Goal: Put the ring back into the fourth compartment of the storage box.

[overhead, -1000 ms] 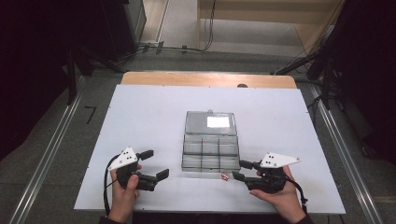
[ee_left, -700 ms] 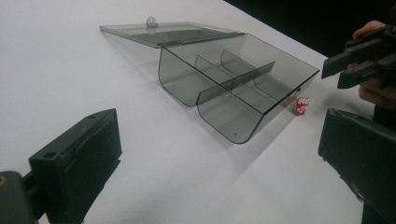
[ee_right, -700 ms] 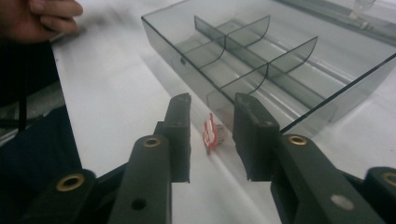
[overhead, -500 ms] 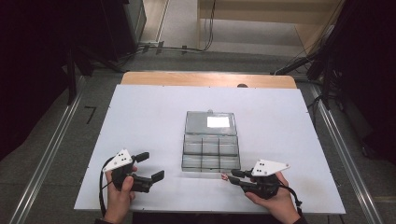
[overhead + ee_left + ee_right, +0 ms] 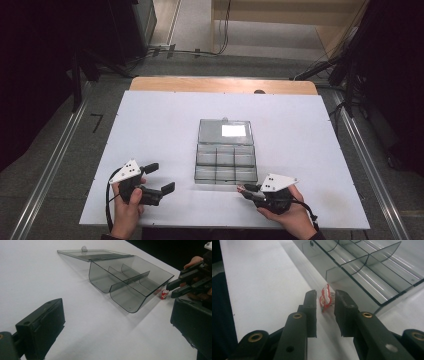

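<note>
Two black handheld grippers are seen, the left gripper [image 5: 161, 178] and right gripper [image 5: 243, 190] each topped by a grey three-cornered plate and trailed by a black cable. Brass-ringed screw holes are seen on the right gripper's blocky jaws.

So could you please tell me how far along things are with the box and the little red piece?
Done: the clear box lies open, lid back. In hand: the right gripper brackets the red piece, jaws not closed. Left: grasping and probably placing it in a compartment.
</note>
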Action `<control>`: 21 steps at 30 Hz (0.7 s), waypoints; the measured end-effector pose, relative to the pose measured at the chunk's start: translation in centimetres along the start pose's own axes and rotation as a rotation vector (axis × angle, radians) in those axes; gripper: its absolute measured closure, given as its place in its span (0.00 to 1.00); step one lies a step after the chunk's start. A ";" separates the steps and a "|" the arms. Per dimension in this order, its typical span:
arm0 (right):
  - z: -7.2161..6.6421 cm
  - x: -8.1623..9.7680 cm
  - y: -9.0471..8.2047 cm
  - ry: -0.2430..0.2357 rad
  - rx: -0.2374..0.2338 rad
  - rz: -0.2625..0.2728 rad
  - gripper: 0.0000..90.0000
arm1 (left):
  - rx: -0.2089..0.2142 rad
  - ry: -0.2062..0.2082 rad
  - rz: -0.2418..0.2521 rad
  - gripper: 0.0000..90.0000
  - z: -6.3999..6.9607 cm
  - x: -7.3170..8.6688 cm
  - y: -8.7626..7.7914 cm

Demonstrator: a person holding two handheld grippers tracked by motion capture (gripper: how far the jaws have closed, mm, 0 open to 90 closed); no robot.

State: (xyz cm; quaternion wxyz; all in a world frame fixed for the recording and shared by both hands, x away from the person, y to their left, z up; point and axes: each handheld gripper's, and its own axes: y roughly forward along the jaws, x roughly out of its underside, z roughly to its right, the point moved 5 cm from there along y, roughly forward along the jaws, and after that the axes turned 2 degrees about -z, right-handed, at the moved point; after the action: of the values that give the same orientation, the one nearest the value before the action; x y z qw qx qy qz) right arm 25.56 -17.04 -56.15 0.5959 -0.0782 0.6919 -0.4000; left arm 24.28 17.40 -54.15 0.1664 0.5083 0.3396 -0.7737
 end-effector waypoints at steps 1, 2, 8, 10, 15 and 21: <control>-0.1 0.0 0.1 -0.003 0.004 -0.002 0.78 | -0.002 0.000 -0.001 0.00 0.0 0.0 0.0; -0.1 0.0 0.2 -0.009 0.007 -0.003 0.79 | -0.001 -0.001 -0.002 0.00 0.0 0.0 0.0; -0.1 0.0 0.6 -0.022 0.045 -0.023 0.88 | -0.002 -0.001 -0.002 0.00 -0.1 0.0 0.0; 0.0 0.1 0.6 -0.014 0.037 -0.023 0.90 | -0.004 -0.002 -0.002 0.00 -0.2 0.1 0.0; -0.1 -0.1 0.4 -0.008 0.011 -0.025 0.98 | -0.006 -0.002 -0.004 0.00 -0.3 0.1 -0.1; -0.5 -0.1 0.3 -0.018 -0.028 -0.028 0.98 | -0.008 -0.005 -0.002 0.00 -0.4 0.1 -0.1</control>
State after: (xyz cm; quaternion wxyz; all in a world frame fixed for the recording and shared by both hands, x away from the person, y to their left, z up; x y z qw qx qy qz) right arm 25.31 -16.52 -56.27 0.5954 -0.0997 0.6909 -0.3978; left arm 24.46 17.73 -54.32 0.1686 0.5054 0.3425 -0.7739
